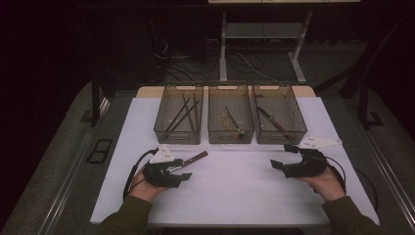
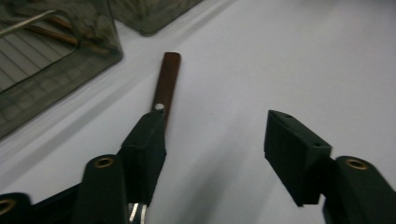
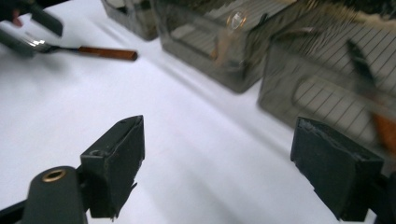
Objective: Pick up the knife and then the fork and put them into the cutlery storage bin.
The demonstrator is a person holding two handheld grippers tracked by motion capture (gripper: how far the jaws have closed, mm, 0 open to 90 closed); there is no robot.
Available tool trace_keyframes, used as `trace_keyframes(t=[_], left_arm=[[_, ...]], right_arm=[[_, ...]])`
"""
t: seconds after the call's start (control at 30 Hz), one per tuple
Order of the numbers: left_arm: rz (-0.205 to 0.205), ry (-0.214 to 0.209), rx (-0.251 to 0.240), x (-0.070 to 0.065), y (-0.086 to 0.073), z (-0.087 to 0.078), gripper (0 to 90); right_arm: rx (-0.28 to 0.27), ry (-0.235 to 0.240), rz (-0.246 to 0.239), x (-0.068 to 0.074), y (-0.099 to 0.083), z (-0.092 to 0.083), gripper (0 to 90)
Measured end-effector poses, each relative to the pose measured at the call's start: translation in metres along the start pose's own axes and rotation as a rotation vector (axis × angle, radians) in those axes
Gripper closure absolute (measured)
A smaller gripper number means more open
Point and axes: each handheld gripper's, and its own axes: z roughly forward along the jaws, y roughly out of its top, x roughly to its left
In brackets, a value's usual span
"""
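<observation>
Fork [image 1: 188,160] w/ brown wood handle lies flat on white bench [image 1: 235,196], in front of the left bin [image 1: 179,115]. Prob. light, stiff; metal end slick and thin, sits low, so hard to pinch off the surface. Best hold: at the handle, across its flat sides. Left gripper [image 1: 182,172] straddles the metal end, one jaw touching or just over the neck, handle pointing away past the jaws; jaws apart, not clamped yet. Right gripper [image 1: 284,155] well apart at bench right, released, nothing between jaws.

Brown-handled fork [image 1: 188,161], white table [image 1: 235,186], smoky-grey bins [image 1: 231,115]
</observation>
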Motion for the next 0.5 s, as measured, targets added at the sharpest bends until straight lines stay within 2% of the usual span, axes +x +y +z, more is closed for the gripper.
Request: trace_keyframes(t=[0.03, 0.1, 0.17, 0.33, 0.37, 0.5], left_arm=[[-0.007, 0.01, 0.002, 0.002, 0.001, 0.001, 43.5], [-0.009, 0.017, 0.019, 0.007, 0.003, 0.003, 47.3], [-0.021, 0.029, 0.026, 0.01, 0.005, 0.003, 49.7], [-0.028, 0.026, 0.039, 0.02, 0.008, 0.007, 56.2], [-0.03, 0.026, 0.049, 0.022, 0.009, 0.009, 57.4], [-0.035, 0.012, 0.073, 0.03, 0.009, 0.016, 60.8]], right_arm=[[-0.01, 0.002, -0.006, 0.003, -0.004, 0.0, 17.8], [-0.016, 0.028, 0.018, 0.008, -0.011, -0.001, 17.7], [-0.009, 0.039, 0.013, 0.013, -0.017, -0.001, 17.7], [0.013, 0.017, -0.007, 0.02, -0.032, 0.0, 17.5], [0.019, 0.02, -0.011, 0.021, -0.035, 0.0, 14.6], [0.032, 0.015, -0.006, 0.022, -0.044, -0.002, 14.1]])
